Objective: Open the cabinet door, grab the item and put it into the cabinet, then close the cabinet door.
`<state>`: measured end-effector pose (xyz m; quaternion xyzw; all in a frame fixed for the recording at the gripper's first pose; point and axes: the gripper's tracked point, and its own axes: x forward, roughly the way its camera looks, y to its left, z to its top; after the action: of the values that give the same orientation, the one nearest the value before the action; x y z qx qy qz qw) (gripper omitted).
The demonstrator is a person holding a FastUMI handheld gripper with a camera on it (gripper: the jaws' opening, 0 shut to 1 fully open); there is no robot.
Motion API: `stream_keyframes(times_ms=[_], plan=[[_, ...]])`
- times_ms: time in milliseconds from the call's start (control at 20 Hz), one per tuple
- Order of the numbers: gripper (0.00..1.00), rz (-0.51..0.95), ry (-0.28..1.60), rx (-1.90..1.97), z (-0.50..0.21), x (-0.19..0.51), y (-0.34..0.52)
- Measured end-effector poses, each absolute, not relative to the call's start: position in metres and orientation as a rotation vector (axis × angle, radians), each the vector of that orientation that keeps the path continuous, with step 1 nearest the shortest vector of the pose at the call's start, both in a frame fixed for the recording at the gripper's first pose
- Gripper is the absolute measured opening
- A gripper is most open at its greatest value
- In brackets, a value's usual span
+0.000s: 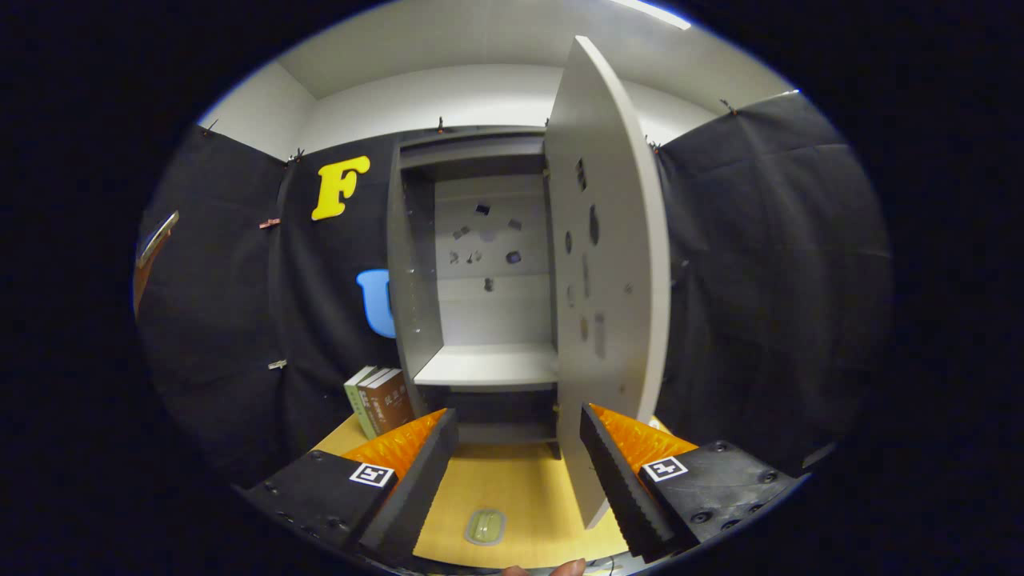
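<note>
The cabinet door (612, 264) stands swung wide at the centre right of the frame, so the shelf (488, 366) behind it is free to receive something. The gripper (518, 436) is spread open and holds nothing, probably ready to go down. The item (486, 526), a small pale flat thing, lies on the wooden table (520, 480) at the bottom centre, between the fingers. Some books (380, 400) lean at the left of the cabinet

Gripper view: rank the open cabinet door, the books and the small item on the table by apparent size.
1. cabinet door
2. books
3. small item, lying between the open gripper fingers; nearness inflates it, yet it looks smallest.
</note>
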<state>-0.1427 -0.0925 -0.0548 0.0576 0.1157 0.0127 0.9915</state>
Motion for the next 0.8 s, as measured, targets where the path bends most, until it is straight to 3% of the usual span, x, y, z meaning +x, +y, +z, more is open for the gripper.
stream_keyframes(times_ms=[300,550,800], plan=[[0.97,0.121,0.535,0.128,-0.205,-0.130,-0.029],[0.97,0.103,0.760,0.138,-0.332,-0.131,-0.014],[0.97,0.078,0.872,0.099,-0.410,-0.126,-0.006]])
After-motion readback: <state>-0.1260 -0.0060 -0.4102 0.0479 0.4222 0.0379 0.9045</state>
